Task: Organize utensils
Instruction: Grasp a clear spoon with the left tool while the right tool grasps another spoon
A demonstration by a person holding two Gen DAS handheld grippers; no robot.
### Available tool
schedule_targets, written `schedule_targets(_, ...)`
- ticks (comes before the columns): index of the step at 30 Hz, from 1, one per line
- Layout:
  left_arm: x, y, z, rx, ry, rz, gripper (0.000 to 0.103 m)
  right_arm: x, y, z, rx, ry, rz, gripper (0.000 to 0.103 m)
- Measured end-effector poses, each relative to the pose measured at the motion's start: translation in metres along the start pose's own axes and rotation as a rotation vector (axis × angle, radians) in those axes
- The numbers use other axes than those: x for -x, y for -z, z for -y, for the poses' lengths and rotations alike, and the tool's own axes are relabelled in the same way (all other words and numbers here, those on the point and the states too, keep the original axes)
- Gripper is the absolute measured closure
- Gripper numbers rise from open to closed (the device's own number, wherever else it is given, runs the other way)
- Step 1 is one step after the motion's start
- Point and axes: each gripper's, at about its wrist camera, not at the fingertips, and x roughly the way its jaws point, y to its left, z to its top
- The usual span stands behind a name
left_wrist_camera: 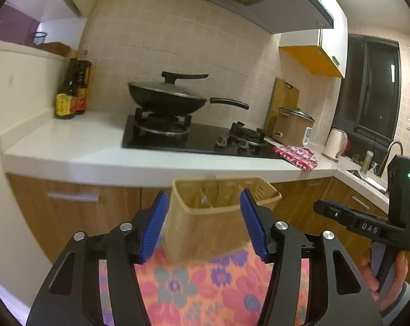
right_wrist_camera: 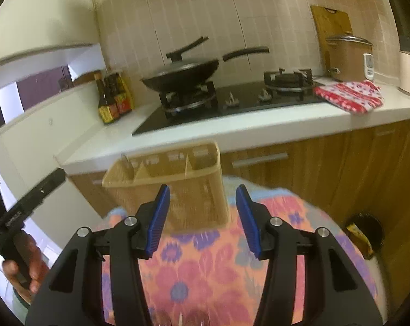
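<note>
A tan, slotted utensil caddy [left_wrist_camera: 221,217], divided into compartments, is seen standing at the far edge of a flower-patterned cloth [left_wrist_camera: 205,285], just in front of the kitchen counter. Its compartments appear empty, though the blur leaves that uncertain. No utensils can be clearly made out; pale shapes at the near edge of the cloth in the right wrist view are too blurred to name.

The left gripper [left_wrist_camera: 205,225] is held with its jaws spread on either side of the caddy, nothing clamped between them. The right gripper [right_wrist_camera: 202,220] is likewise parted and empty, with the caddy's right corner lying ahead of the gap between its blue pads.

A knock from either gripper is judged the main risk: the caddy looks light and tall, stands on soft cloth near the edge, and could be tipped or pushed off toward the cabinets.

Beyond, a white countertop [left_wrist_camera: 77,146] is shown carrying a black gas hob [left_wrist_camera: 194,138] with a lidded wok [left_wrist_camera: 167,95], sauce bottles [left_wrist_camera: 72,92] at far left, a red patterned cloth [left_wrist_camera: 297,156] and a rice cooker [left_wrist_camera: 293,125] at right. Tiled walls and wooden cabinet fronts [left_wrist_camera: 69,212] complete the room.
</note>
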Motion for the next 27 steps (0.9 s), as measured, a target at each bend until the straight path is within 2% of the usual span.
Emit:
schedule_targets(3, 0.024, 0.015, 0.002, 0.024, 0.009, -0.024, 0.044, 0.013, 0.021, -0.005, 0.026, 0.000, -0.078, 0.056)
schedule_targets(8, 0.052, 0.043, 0.008, 0.018, 0.001, -0.118, 0.044, 0.022, 0.057, -0.007, 0.016, 0.001, -0.214, 0.056)
schedule_targets(12, 0.063, 0.072, 0.010, 0.015, 0.008, -0.231, 0.045, 0.025, 0.089, -0.003, 0.000, 0.005, -0.322, 0.056)
schedule_targets(14, 0.064, 0.090, 0.009, 0.025, 0.026, -0.315, 0.046, 0.025, 0.108, 0.000, -0.011, -0.001, -0.372, 0.056)
schedule_targets(16, 0.063, 0.109, 0.007, 0.032, 0.039, -0.401, 0.050, 0.026, 0.126, 0.002, -0.029, -0.012, -0.411, 0.061)
schedule_targets(17, 0.063, 0.116, 0.006, 0.031, 0.045, -0.431, 0.051, 0.026, 0.131, 0.003, -0.035, -0.016, -0.426, 0.068)
schedule_targets(20, 0.060, 0.140, 0.007, 0.032, 0.061, -0.530, 0.052, 0.024, 0.150, 0.000, -0.033, -0.019, -0.474, 0.071)
schedule_targets(23, 0.050, 0.162, 0.013, 0.005, 0.047, -0.637, 0.056, 0.024, 0.160, -0.005, -0.026, -0.028, -0.498, 0.072)
schedule_targets(27, 0.044, 0.180, 0.023, -0.049, 0.028, -0.716, 0.062, 0.023, 0.164, -0.012, -0.014, -0.012, -0.513, 0.072)
